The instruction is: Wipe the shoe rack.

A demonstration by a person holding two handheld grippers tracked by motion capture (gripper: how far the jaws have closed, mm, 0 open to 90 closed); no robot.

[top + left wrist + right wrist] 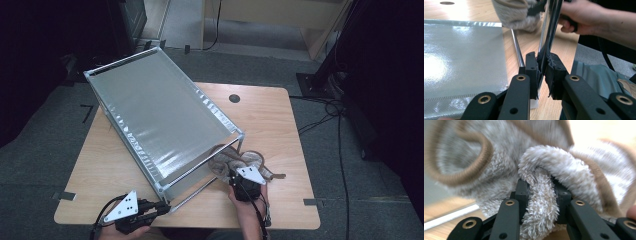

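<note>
A metal-framed rack with a silver fabric shelf [160, 115] stands tilted across the wooden table [270, 125]. My left gripper [164, 205] is at the rack's near corner, shut on a thin chrome frame rod [549, 30]; the pads of the left gripper [542, 67] press it from both sides. A fluffy grey towel with tan trim [240, 160] lies bunched by the rack's right front leg. My right gripper [234, 176] is shut on a fold of the towel [554, 162], which bulges between the jaws of that gripper [541, 192].
A round black grommet [234, 98] sits in the table's far side. Cables [330, 107] trail on the grey floor to the right, beside a black stand base [312, 82]. The table's front edge runs just under both hands.
</note>
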